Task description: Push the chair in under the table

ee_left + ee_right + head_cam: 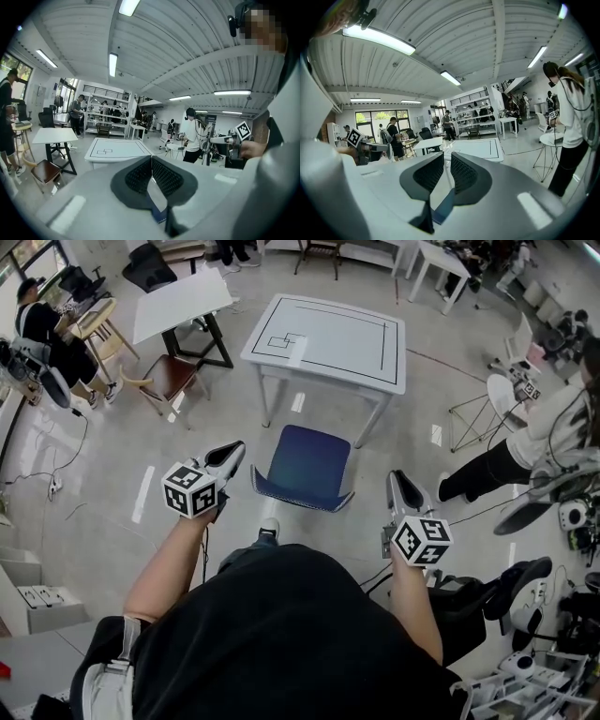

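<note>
A blue chair stands on the floor just short of the white table with black lines on its top, the seat outside the table's near edge. My left gripper is shut and empty, held just left of the chair's near left corner. My right gripper is shut and empty too, a little right of the chair's right side. In the left gripper view the shut jaws point toward the table, with a sliver of blue chair below them. The right gripper view shows shut jaws, the table and a blue sliver.
A second white table and a brown wooden chair stand at the left. A person stands at the right beside a small round stand. Another person sits far left. Cables and equipment lie at the lower right.
</note>
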